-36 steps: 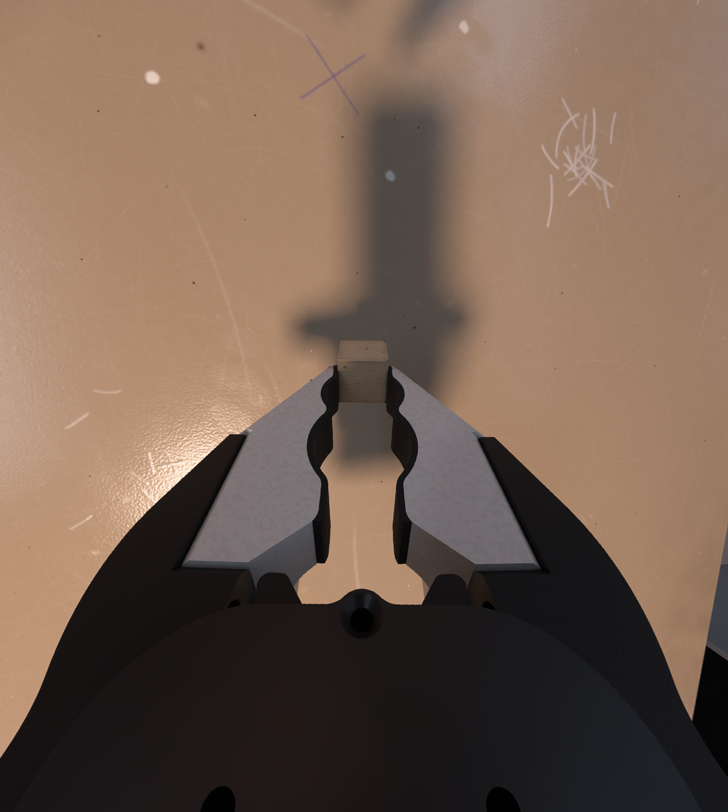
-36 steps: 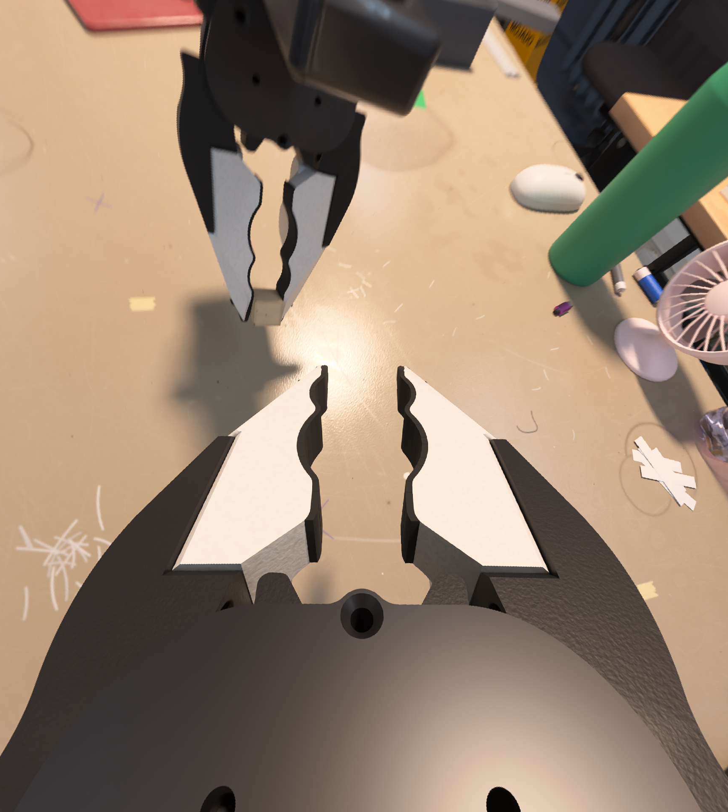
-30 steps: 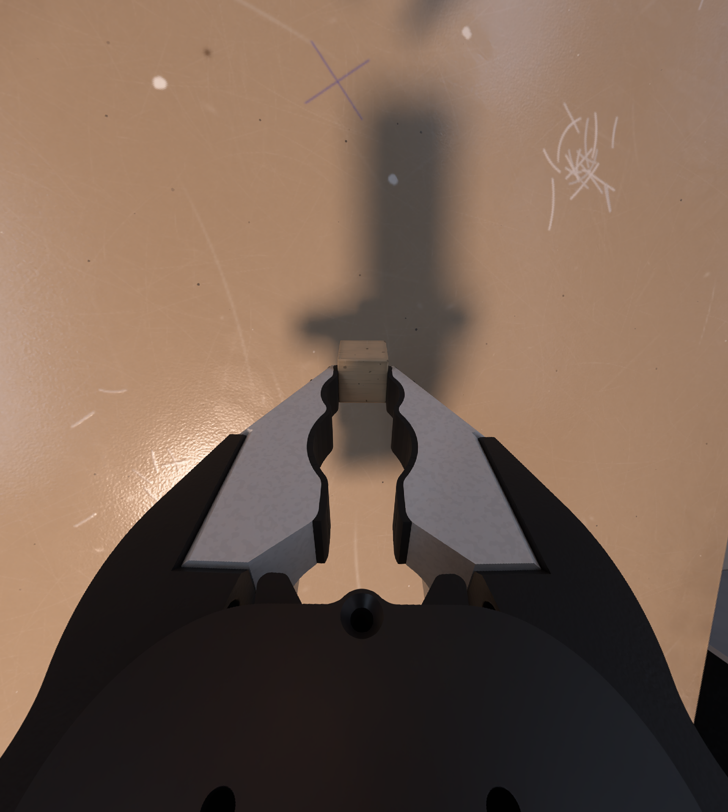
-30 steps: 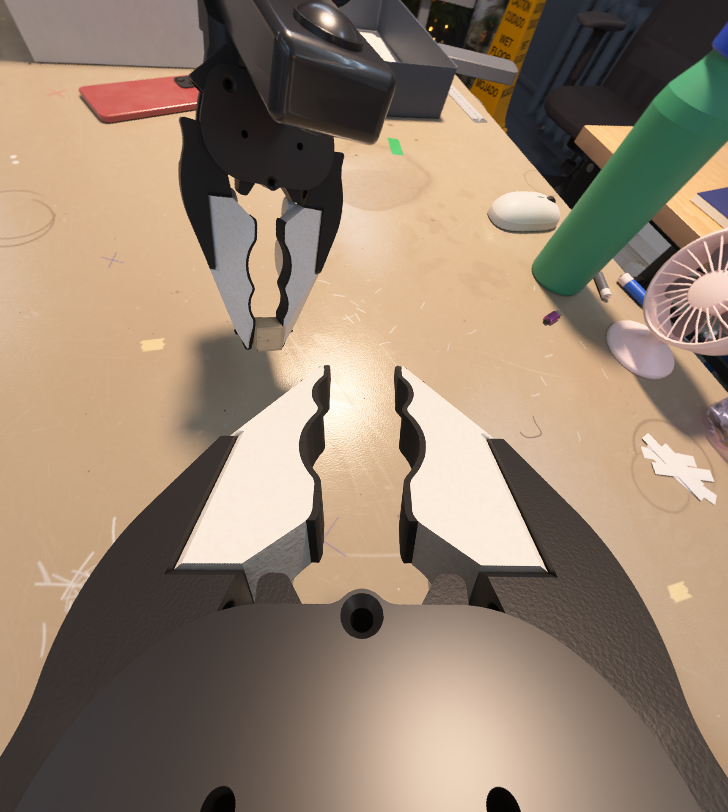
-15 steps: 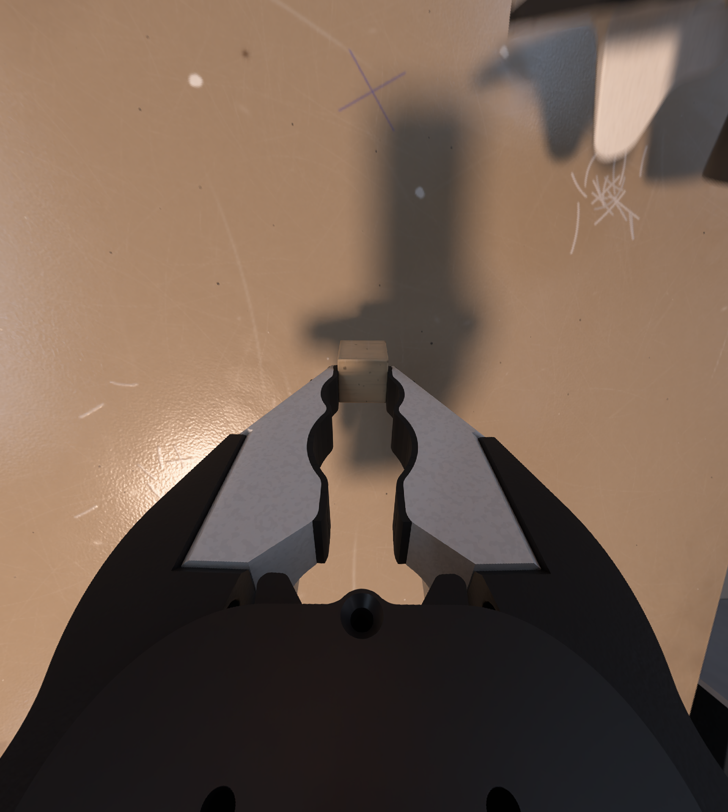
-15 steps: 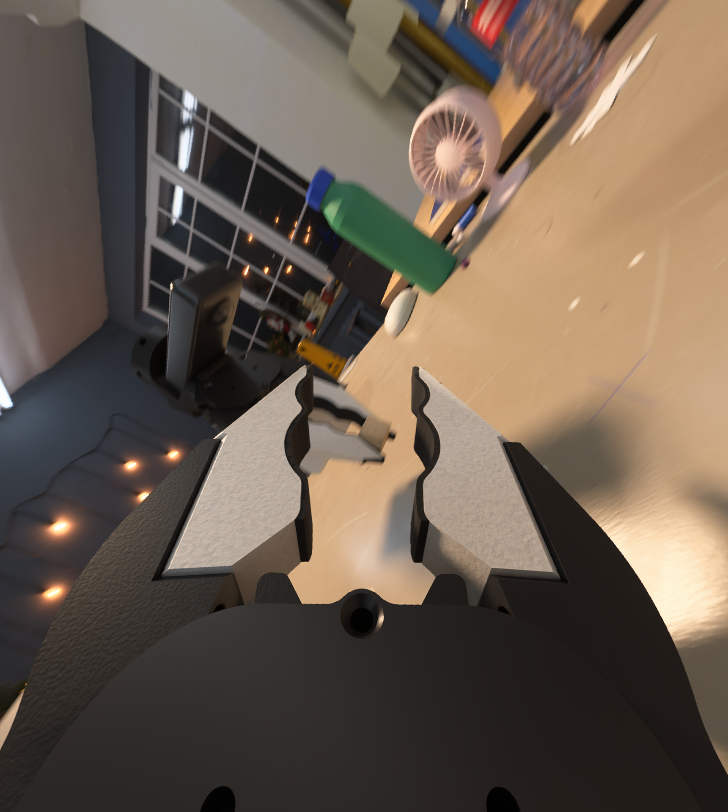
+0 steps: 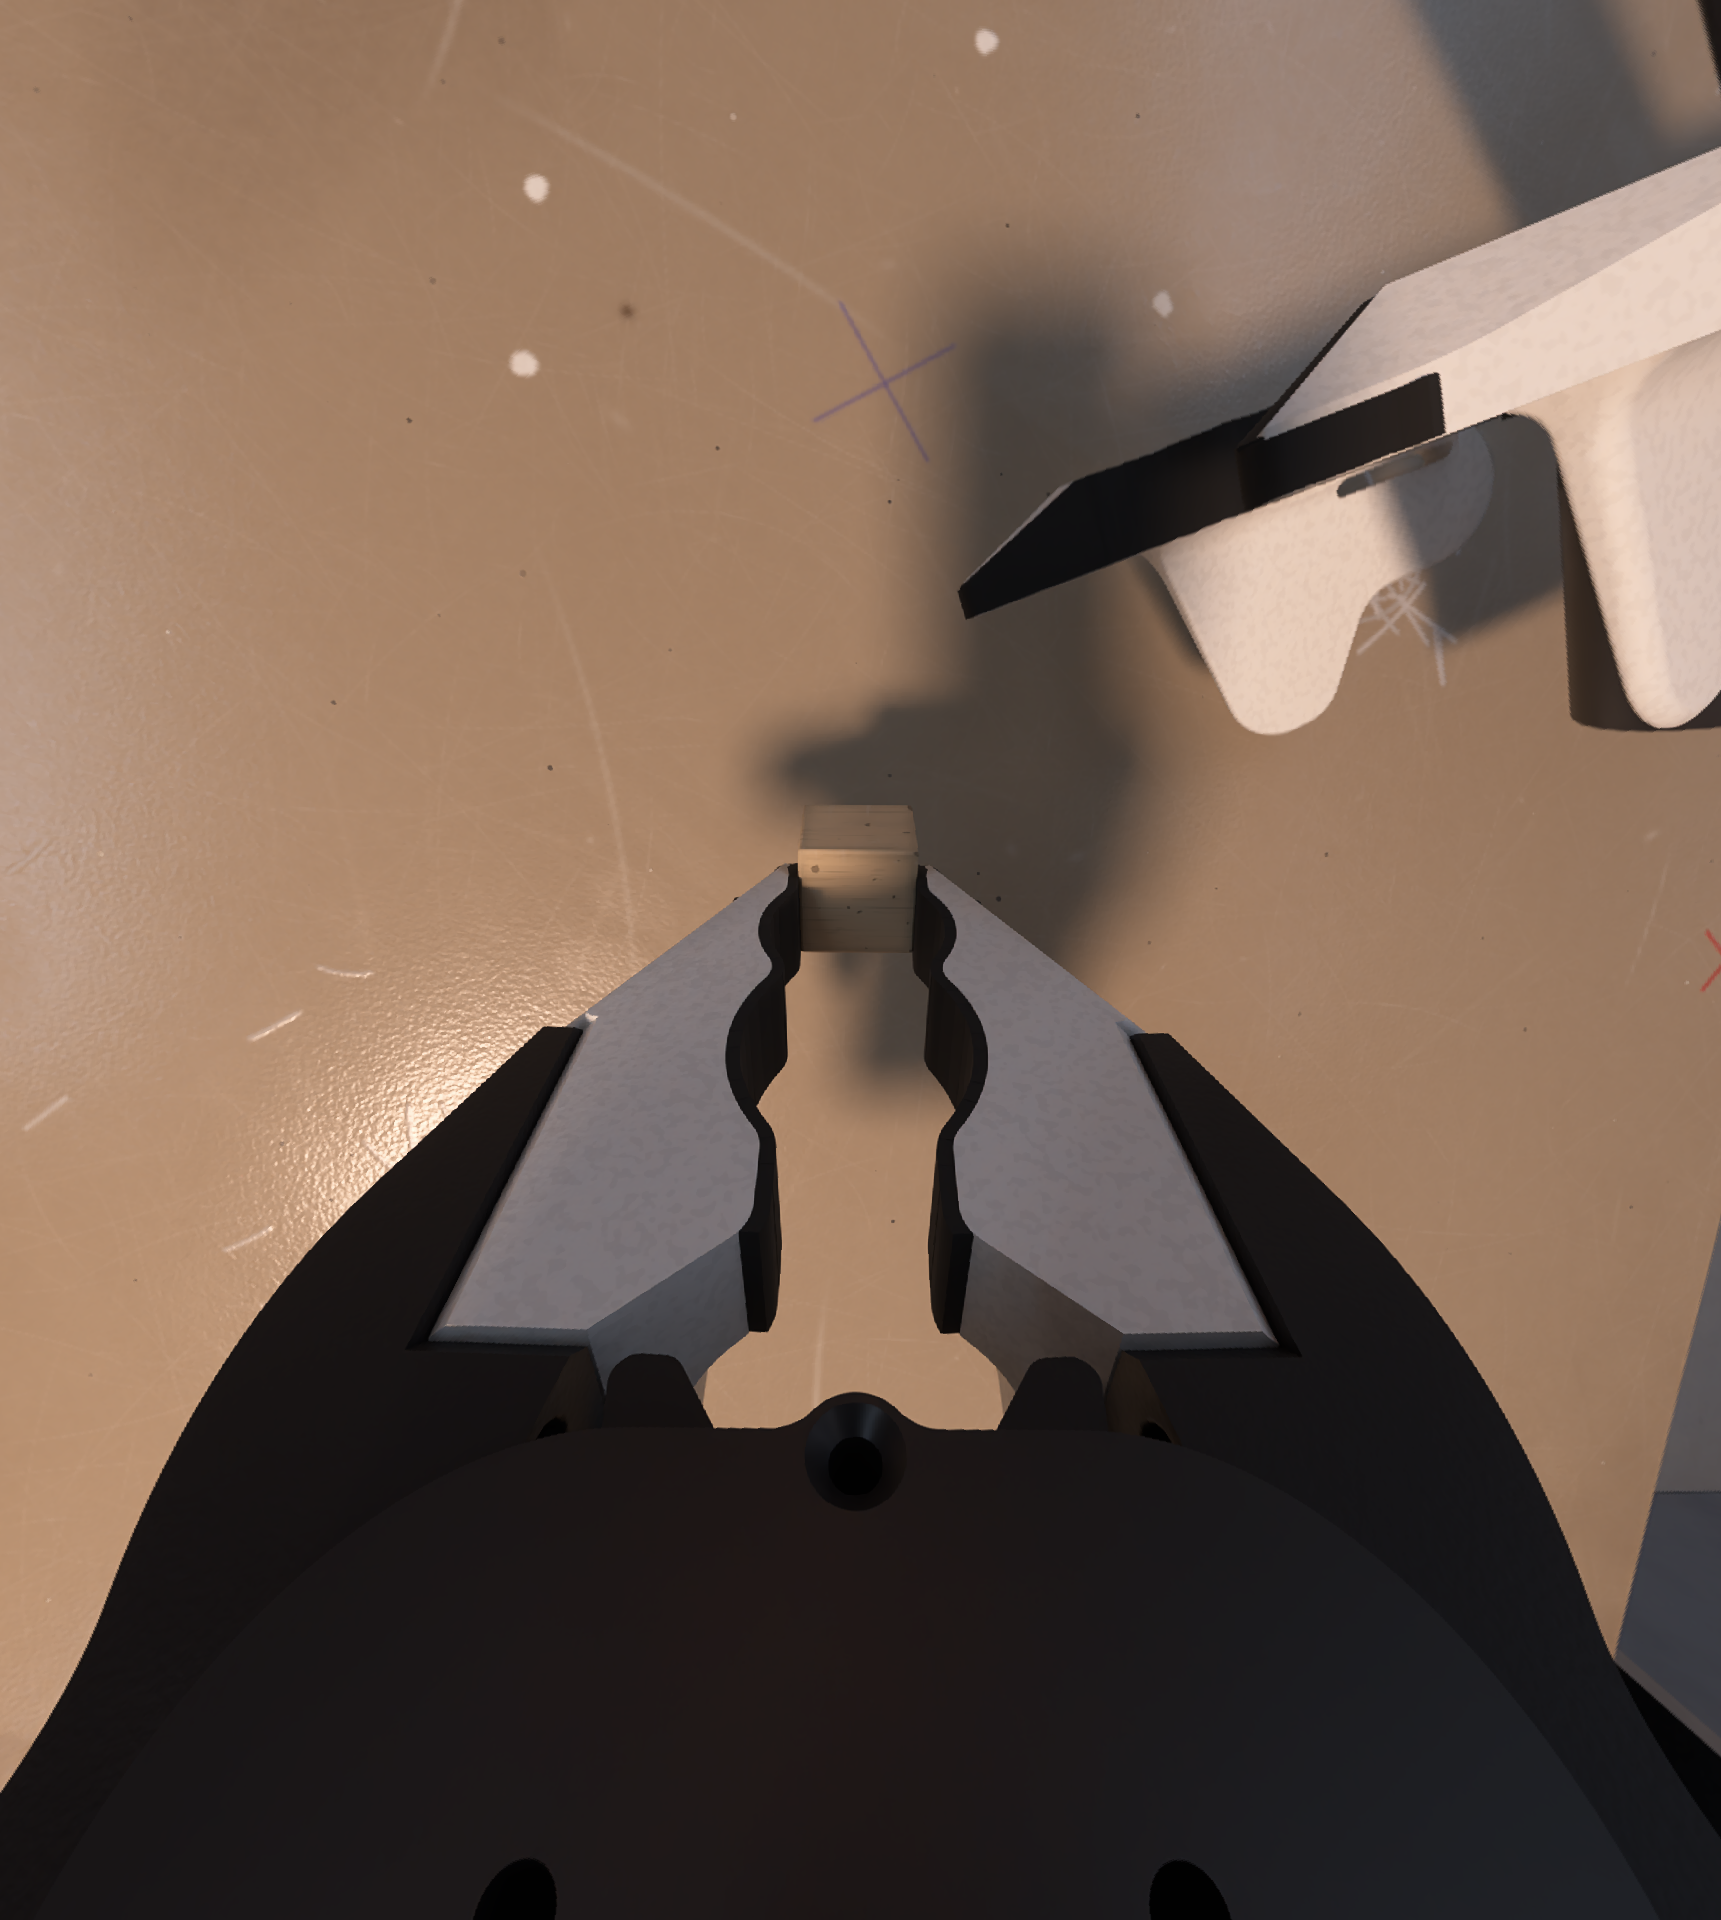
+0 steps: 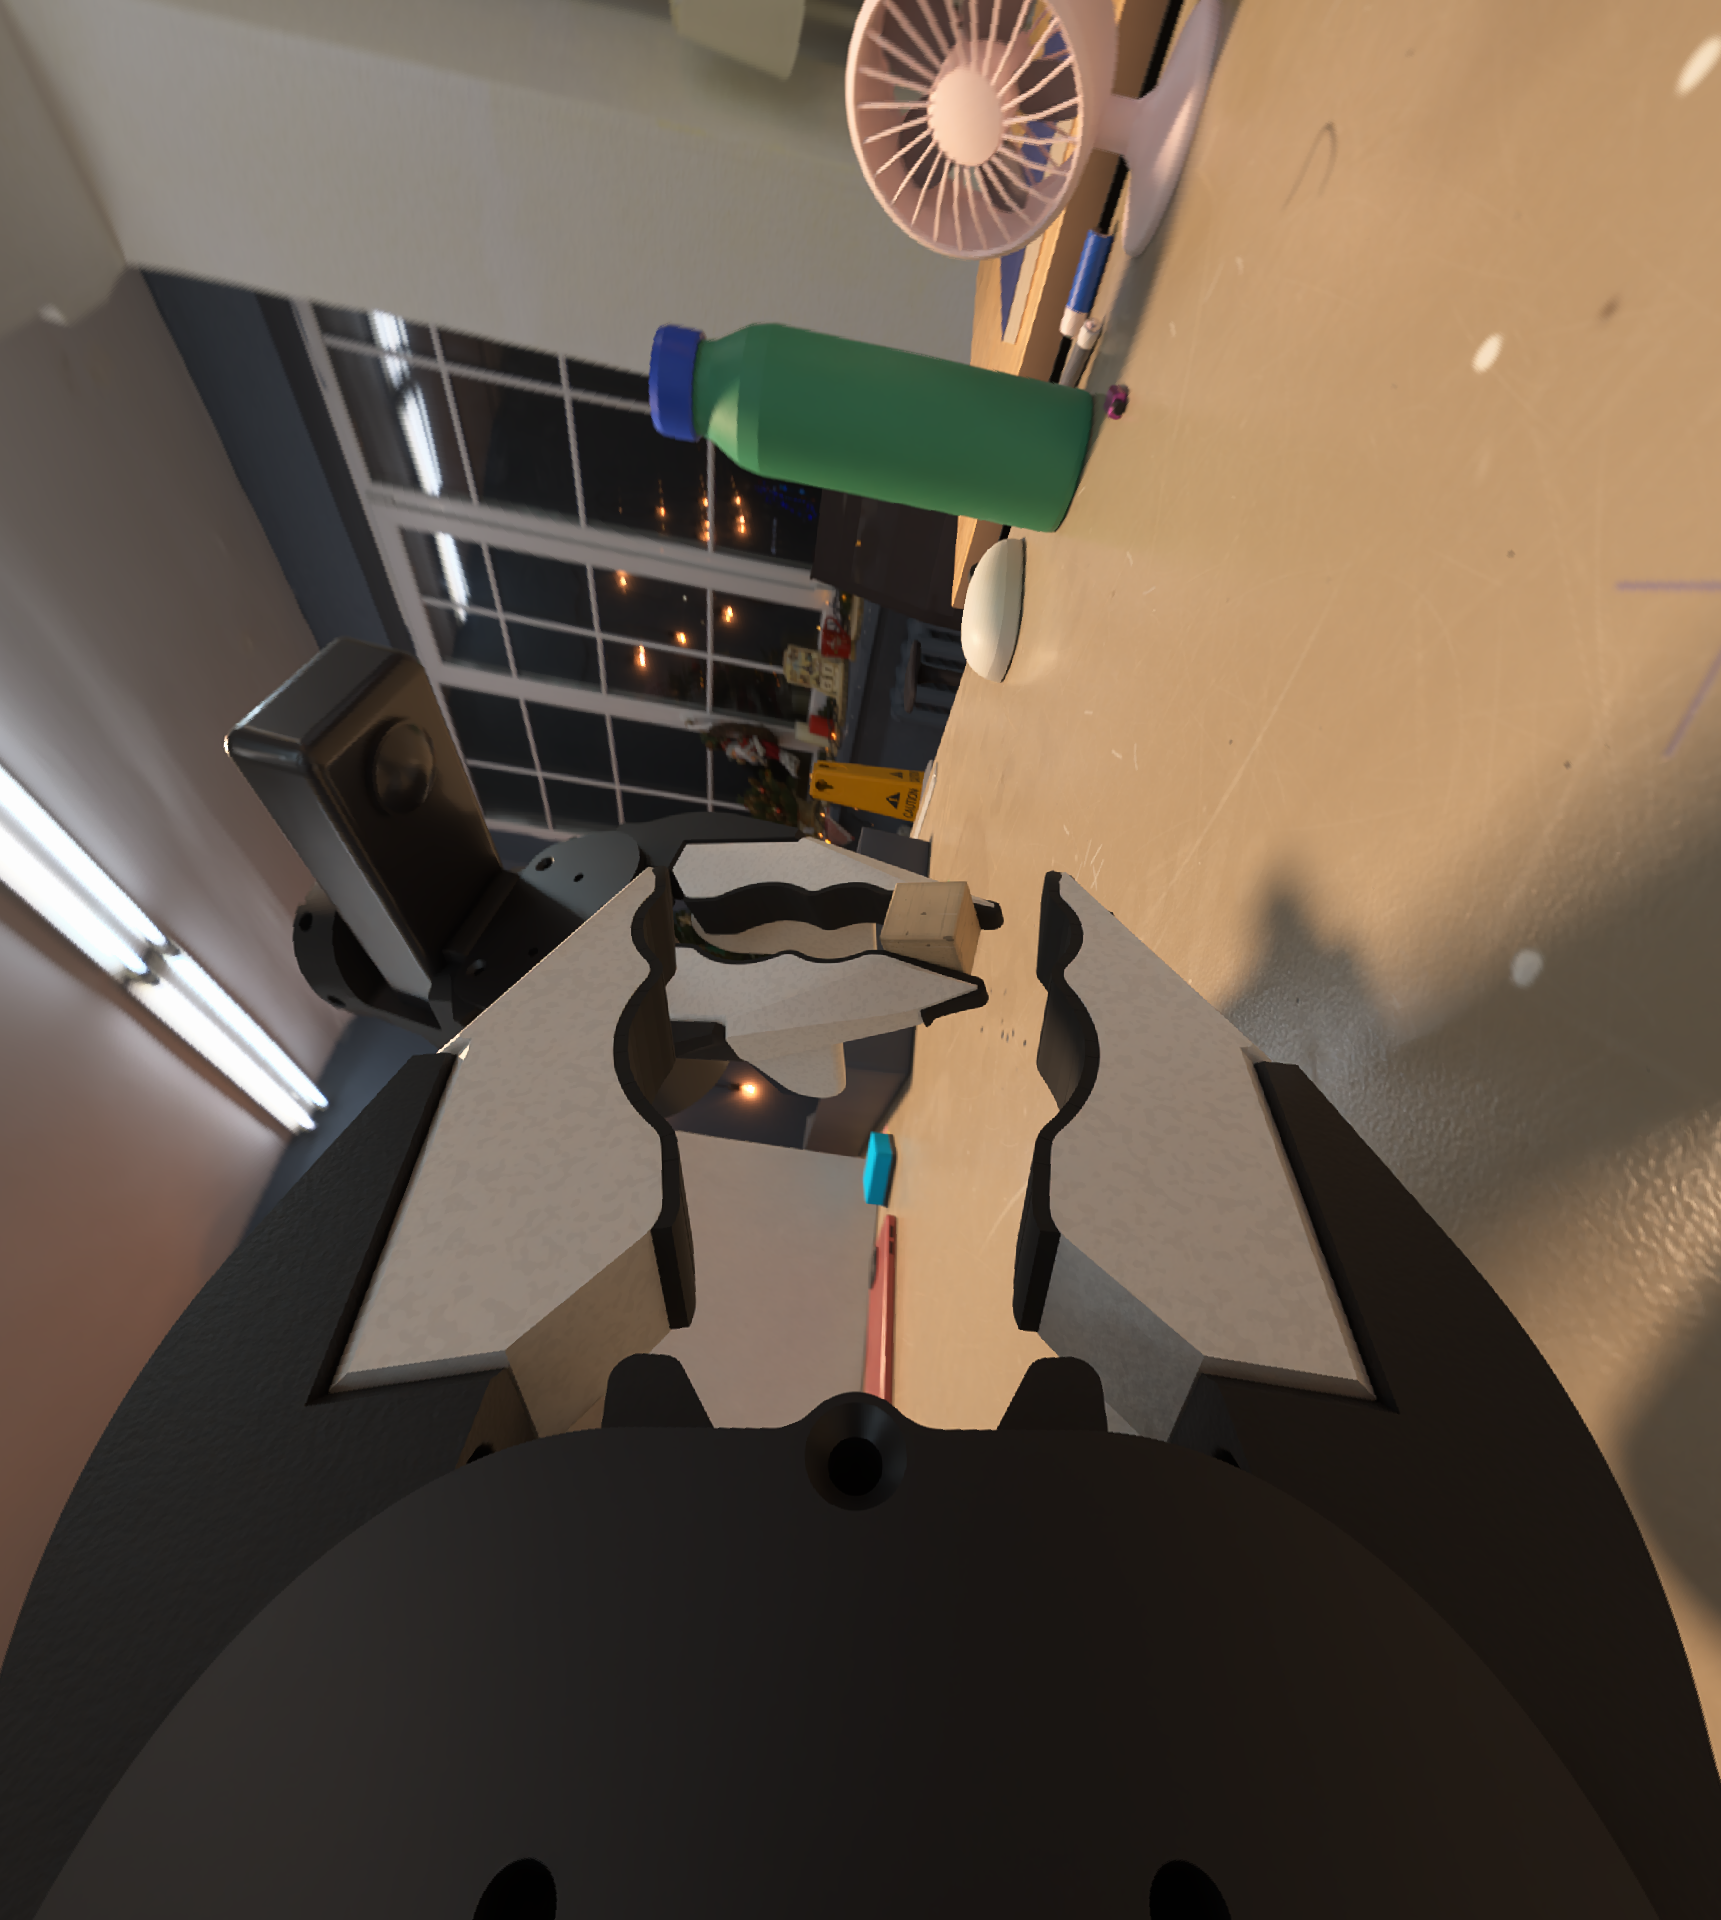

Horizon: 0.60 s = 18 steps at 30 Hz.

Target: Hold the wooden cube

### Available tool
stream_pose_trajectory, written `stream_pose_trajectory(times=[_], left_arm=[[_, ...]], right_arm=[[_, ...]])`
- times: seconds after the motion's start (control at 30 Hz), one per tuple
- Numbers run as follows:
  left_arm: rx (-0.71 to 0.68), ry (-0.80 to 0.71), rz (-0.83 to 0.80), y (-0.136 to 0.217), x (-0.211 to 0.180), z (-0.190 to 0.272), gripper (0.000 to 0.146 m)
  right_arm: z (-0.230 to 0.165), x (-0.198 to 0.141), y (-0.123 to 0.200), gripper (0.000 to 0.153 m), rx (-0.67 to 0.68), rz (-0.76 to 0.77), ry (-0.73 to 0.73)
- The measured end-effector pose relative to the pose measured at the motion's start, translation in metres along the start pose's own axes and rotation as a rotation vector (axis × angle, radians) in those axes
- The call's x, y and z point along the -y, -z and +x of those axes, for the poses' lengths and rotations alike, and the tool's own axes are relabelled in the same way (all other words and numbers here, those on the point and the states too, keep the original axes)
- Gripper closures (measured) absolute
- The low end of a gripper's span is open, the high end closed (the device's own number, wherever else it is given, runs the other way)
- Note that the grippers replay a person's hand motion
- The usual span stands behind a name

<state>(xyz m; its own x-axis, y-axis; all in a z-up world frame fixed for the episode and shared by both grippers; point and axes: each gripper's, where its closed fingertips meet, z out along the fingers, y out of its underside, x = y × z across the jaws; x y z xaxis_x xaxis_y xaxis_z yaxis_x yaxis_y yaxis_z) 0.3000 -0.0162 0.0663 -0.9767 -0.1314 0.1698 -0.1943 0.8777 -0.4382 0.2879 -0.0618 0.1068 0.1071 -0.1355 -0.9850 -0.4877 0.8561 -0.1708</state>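
left gripper (image 7: 856,883): jaws drawn in and clamped on the cube (image 7: 856,881), which sits between the very tips, its far end past them. the cube hangs above the table (image 7: 212,623); its shadow falls on the surface beyond, toward 12 o'clock. right gripper (image 8: 1012,940): jaws set well apart, nothing between the pads, nothing touched. in the right wrist view the scene is rolled on its side, with the table along the right edge. the left gripper (image 8: 929,951) shows there at 12 o'clock just past the right gripper's tips, the cube (image 8: 929,923) pinched at its end, in line with the gap between the open jaws but beyond it. in the left wrist view the right gripper (image 7: 1458,582) enters from 2 o'clock, above and apart from the cube. surroundings in the right wrist view: green bottle (image 8: 887,426) with blue cap at 12 o'clock, upright on the table; white mouse (image 8: 993,611) just nearer; pink fan (image 8: 970,114) at the top edge; blue marker (image 8: 1084,272) beside the fan's base; cyan block (image 8: 879,1166) and a red flat item (image 8: 880,1309) seen through the open jaws. nothing stands between the right gripper and the cube.
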Motion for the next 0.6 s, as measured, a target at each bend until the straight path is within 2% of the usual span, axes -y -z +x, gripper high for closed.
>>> stream_pose_trajectory(times=[0.2,0.6], left_arm=[[0.009,0.013,-0.013,-0.003,0.003,0.001,0.126],[0.017,0.023,-0.035,-0.005,0.006,0.008,0.126]], right_arm=[[0.006,0.001,-0.013,0.08,0.01,0.019,-0.067],[0.003,0.005,-0.033,0.08,0.05,0.027,-0.053]])
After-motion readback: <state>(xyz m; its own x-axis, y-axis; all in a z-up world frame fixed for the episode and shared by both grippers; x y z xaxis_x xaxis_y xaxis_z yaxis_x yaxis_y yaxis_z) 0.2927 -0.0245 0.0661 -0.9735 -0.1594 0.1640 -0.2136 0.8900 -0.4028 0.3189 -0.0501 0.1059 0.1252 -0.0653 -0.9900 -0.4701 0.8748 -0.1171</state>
